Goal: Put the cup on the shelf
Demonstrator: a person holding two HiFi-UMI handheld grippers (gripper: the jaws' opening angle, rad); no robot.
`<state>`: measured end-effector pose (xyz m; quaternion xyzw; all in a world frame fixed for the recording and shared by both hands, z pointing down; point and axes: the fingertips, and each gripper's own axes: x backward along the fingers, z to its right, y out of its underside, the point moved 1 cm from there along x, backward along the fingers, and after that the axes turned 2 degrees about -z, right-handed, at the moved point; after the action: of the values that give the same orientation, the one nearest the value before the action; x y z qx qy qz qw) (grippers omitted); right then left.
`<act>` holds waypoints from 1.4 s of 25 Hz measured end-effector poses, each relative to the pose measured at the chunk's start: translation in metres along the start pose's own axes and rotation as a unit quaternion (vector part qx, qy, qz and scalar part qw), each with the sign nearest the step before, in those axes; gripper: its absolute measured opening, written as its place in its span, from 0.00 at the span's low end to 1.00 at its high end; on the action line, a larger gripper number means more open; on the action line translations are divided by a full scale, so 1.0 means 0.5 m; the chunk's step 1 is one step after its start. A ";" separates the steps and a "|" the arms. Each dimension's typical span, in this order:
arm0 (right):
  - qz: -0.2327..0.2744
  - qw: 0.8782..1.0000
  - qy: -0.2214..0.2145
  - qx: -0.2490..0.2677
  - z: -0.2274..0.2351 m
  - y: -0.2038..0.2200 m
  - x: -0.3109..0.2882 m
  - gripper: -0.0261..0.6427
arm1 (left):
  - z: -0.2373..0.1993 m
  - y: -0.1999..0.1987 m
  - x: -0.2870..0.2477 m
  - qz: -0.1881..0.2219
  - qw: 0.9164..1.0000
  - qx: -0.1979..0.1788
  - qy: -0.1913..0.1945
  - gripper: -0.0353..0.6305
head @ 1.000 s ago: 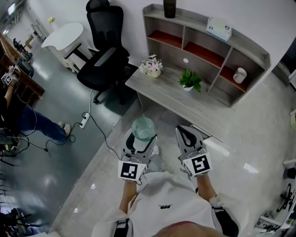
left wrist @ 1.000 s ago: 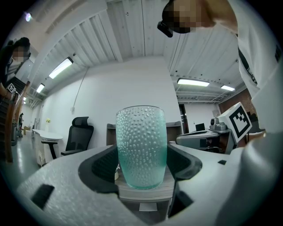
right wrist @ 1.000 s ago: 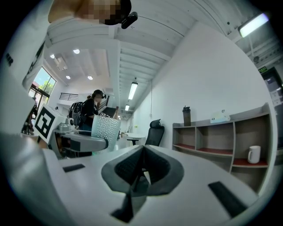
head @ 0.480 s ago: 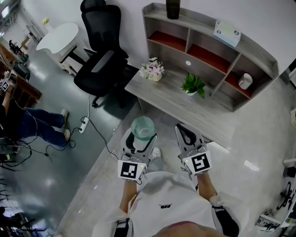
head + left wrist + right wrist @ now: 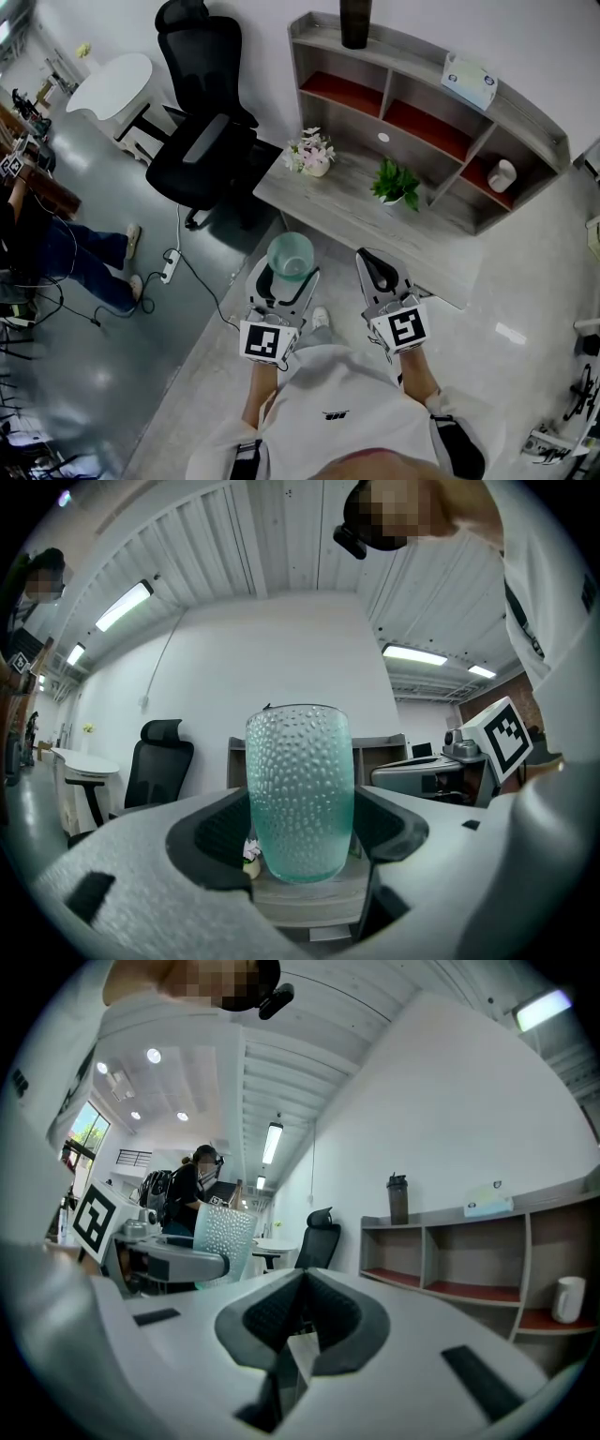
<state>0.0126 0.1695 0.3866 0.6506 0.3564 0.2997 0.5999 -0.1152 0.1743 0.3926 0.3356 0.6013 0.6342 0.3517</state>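
My left gripper [image 5: 300, 850] was clamped on the upright, dimpled teal glass cup [image 5: 300, 780], with one finger pressed against each side. My right gripper [image 5: 298, 1326] was closed, its fingers pressed together. The shelf unit [image 5: 405, 47] stood well ahead of both sets of fingertips.

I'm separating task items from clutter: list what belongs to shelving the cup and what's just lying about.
Job: green glass cup, left tool clamped on it, shelf unit, right tool shut and empty.
Lying about: office chair, flower pot, green plant, white mug, dark bottle, tissue box.
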 end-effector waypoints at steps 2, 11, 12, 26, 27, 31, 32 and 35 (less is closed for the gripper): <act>-0.001 1.000 0.003 -0.001 0.004 -0.004 -0.017 0.08 | -0.013 0.000 -0.014 0.000 1.000 0.000 0.004 0.59; -0.013 1.000 0.025 -0.001 0.021 0.003 -0.081 0.08 | -0.072 0.014 -0.066 -0.004 1.000 0.009 0.025 0.59; -0.015 1.000 0.026 -0.001 0.022 0.001 -0.089 0.08 | -0.078 0.015 -0.072 -0.004 1.000 0.009 0.028 0.59; -0.024 0.998 0.052 0.004 0.060 0.015 -0.165 0.08 | -0.139 0.026 -0.152 -0.004 0.999 0.010 0.049 0.59; -0.023 0.998 0.052 0.005 0.065 0.015 -0.173 0.08 | -0.144 0.026 -0.159 -0.003 0.999 0.010 0.049 0.59; -0.022 0.998 0.053 0.003 0.077 0.019 -0.200 0.08 | -0.162 0.032 -0.183 -0.002 0.999 0.010 0.051 0.59; -0.021 0.998 0.054 0.003 0.081 0.020 -0.206 0.08 | -0.166 0.033 -0.189 -0.003 0.999 0.009 0.051 0.59; -0.023 0.998 0.056 0.003 0.095 0.022 -0.225 0.08 | -0.178 0.033 -0.211 -0.002 0.999 0.009 0.053 0.59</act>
<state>-0.0111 0.0497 0.3972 0.6262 0.4052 0.3210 0.5837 -0.1360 0.0372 0.4040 0.3029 0.6253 0.6453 0.3175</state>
